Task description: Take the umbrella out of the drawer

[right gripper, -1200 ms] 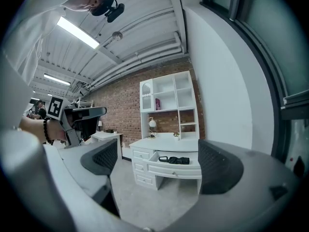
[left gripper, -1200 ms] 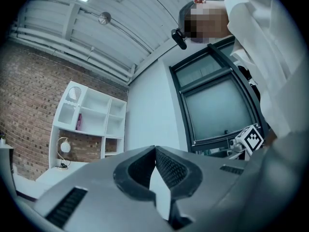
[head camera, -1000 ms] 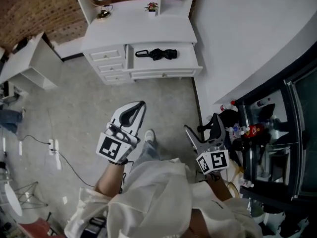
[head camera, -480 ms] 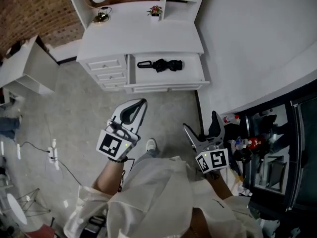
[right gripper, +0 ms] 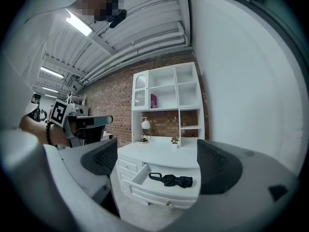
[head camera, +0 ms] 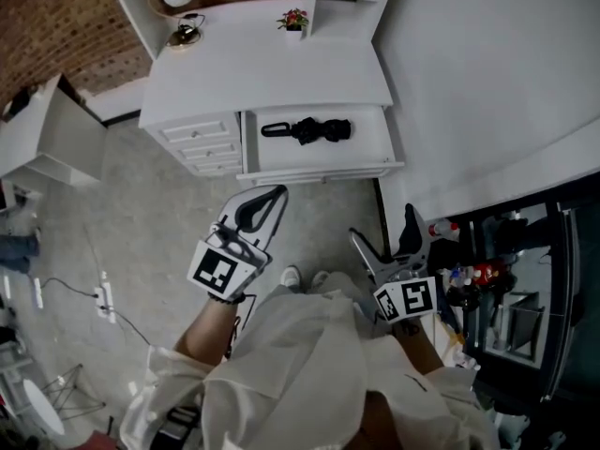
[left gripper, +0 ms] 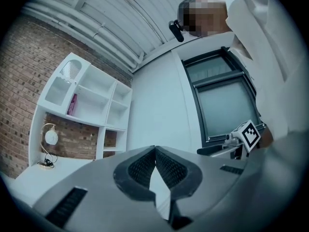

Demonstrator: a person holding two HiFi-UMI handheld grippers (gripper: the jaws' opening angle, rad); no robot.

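Head view: the folded black umbrella (head camera: 309, 130) is seen lying in the open white drawer (head camera: 375, 137), shifted lower in frame than before. Left gripper view: the left gripper (left gripper: 155, 151) is pressed closed, empty. Right gripper view: the right gripper (right gripper: 159, 162) is spread wide, empty.

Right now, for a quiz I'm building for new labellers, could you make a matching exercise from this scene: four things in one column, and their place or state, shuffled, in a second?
Column one:
1. umbrella
2. left gripper
3. right gripper
4. flower pot

Column two:
A. jaws apart, nothing between them
B. standing at the back of the desk top
C. jaws together, nothing between them
D. lying folded in the open drawer

Pairs: 1-D, 2-C, 3-A, 4-B.
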